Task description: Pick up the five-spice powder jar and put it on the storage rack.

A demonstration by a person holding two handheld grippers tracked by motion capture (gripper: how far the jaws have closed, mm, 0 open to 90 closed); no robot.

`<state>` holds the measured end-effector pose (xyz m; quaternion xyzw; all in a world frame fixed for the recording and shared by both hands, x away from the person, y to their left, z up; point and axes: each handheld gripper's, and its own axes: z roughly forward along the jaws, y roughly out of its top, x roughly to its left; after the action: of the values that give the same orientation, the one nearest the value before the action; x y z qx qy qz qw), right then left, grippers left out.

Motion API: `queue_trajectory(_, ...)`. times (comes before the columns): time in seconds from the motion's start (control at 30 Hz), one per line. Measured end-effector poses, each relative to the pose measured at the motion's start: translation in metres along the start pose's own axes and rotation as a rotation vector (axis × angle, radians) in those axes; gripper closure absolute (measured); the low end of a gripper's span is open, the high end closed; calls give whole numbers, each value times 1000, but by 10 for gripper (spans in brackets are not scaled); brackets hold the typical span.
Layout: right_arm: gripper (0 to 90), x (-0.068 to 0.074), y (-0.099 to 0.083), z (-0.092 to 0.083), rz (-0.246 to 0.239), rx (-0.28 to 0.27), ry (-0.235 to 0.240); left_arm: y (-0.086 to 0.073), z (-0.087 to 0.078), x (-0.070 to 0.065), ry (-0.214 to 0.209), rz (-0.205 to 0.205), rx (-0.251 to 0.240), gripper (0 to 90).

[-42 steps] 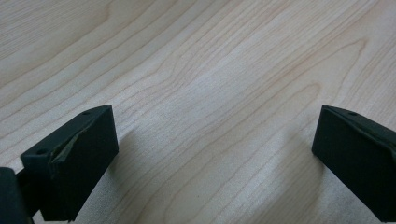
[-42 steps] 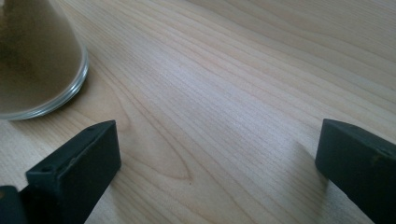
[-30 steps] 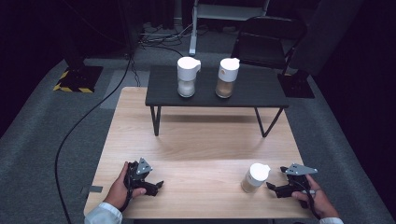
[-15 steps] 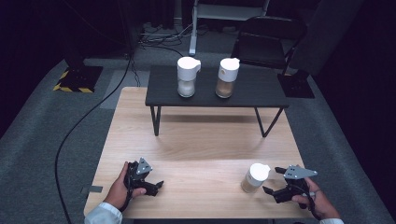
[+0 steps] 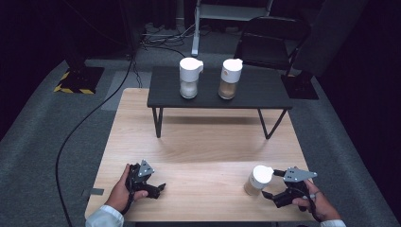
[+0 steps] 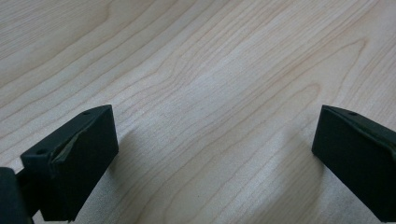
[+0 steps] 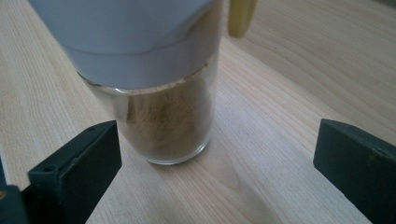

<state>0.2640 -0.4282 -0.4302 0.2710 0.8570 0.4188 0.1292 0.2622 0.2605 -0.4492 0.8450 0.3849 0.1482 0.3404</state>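
A glass jar [image 5: 257,180] with a white lid and brown powder stands on the wooden table [image 5: 203,142] at the near right. My right gripper [image 5: 273,185] is open just to its right, jaws wide and pointing at it. In the right gripper view the jar [image 7: 163,112] stands close ahead of the right gripper [image 7: 217,172], left of centre and just beyond the jaw tips, untouched. My left gripper [image 5: 159,187] rests low at the near left, open. Between the jaws of the left gripper [image 6: 215,161] there is bare wood.
A low black table [image 5: 265,92] stands on the far half of the wooden one. It carries a white-lidded jar of white powder [image 5: 189,78] and one of brown powder [image 5: 229,79]. A black chair [image 5: 272,40] and floor cables lie beyond.
My right gripper has shifted a little left toward the near jar. The jar and the left gripper have stayed in place.
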Motion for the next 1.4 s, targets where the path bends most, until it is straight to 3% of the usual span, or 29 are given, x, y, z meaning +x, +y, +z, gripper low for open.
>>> queue_trajectory(0.57, 18, 0, 7, 20, 23, -56, 90, 0, 0, 0, 1, 0, 0, 0)
queue_trajectory(0.83, 64, 7, 4, 29, 56, -77, 84, 0, 0, 0, 0, 0, 0, 0)
queue_trajectory(0.9, 111, 5, 1, 29, 88, -94, 93, 0, 0, 0, 0, 0, 0, 0)
queue_trajectory(1.07, 155, 11, -3, 29, 89, -120, 84, 0, 0, 0, 0, 0, 0, 0)
queue_trajectory(1.2, 250, 14, -3, 28, 102, -128, 65, 0, 0, 0, 0, 0, 0, 0)
queue_trajectory(1.4, 272, 19, -2, 27, 93, -132, 41, 0, 0, 0, 0, 0, 0, 0)
